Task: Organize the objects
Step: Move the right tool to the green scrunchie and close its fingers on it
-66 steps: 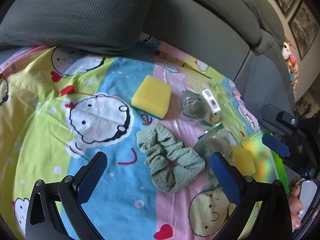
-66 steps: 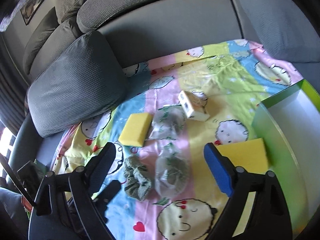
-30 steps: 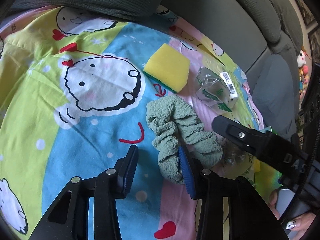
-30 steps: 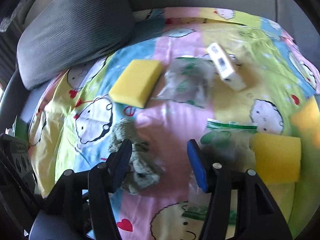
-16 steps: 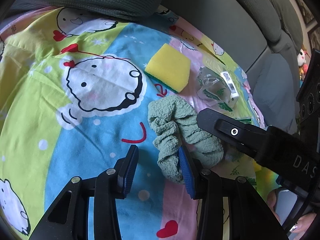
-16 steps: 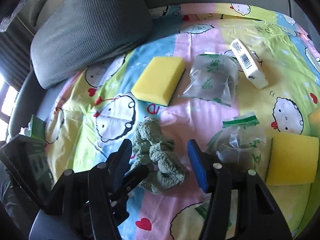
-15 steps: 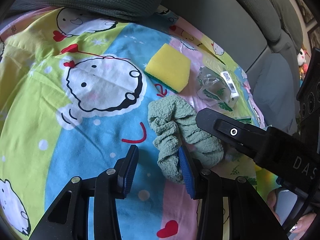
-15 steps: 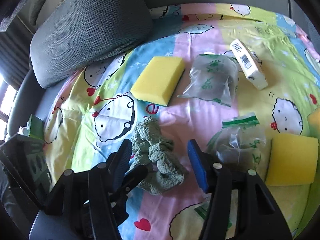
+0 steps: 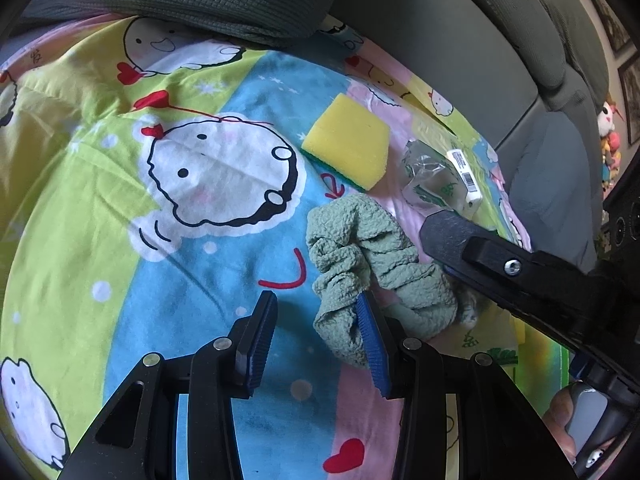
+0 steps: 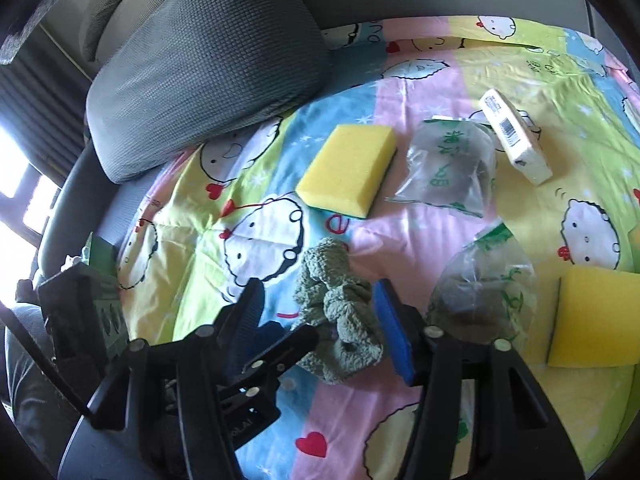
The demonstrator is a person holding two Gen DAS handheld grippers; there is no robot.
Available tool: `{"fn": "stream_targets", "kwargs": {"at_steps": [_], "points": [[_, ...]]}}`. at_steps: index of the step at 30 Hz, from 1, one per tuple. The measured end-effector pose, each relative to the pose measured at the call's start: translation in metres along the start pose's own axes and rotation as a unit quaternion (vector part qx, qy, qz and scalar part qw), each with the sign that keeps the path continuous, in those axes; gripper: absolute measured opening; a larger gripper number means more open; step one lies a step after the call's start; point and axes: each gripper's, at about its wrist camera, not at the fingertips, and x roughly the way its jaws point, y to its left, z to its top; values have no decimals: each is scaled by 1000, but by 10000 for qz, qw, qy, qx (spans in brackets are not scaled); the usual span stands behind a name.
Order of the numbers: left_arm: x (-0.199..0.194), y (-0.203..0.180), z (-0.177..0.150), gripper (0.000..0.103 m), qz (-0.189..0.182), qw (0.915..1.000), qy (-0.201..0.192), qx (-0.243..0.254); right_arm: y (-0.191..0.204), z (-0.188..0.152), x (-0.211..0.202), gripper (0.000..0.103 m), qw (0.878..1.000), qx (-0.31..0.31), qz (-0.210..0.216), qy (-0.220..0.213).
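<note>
- Both grippers bracket the green scrunchie [image 10: 338,316]; our right gripper [image 10: 320,320] has just been narrowing around it, pads not yet pressing.
- Our left gripper [image 9: 316,338] stays narrow, one finger inside the crumpled loop.

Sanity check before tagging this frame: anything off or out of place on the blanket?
One oddity: both grippers crowd the green scrunchie. The left gripper has one finger poked through its loop, the other outside on bare blanket. The right gripper, whose jaws have just been closing, straddles it. Sponges, bags and box lie flat, nothing spilled.
</note>
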Motion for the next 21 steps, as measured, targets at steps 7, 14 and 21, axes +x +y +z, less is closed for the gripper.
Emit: {"fn": "stream_targets", "kwargs": {"at_steps": [7, 14, 21], "points": [[0, -1, 0, 41, 45, 10000, -18, 42, -3, 0, 11, 41, 9995, 41, -277, 107], [-3, -5, -1, 33, -95, 9997, -98, 179, 3, -5, 22, 16, 9986, -264, -348, 286], [-18, -21, -4, 32, -336, 9970, -459, 532, -2, -10, 13, 8, 9998, -139, 4, 145]]}}
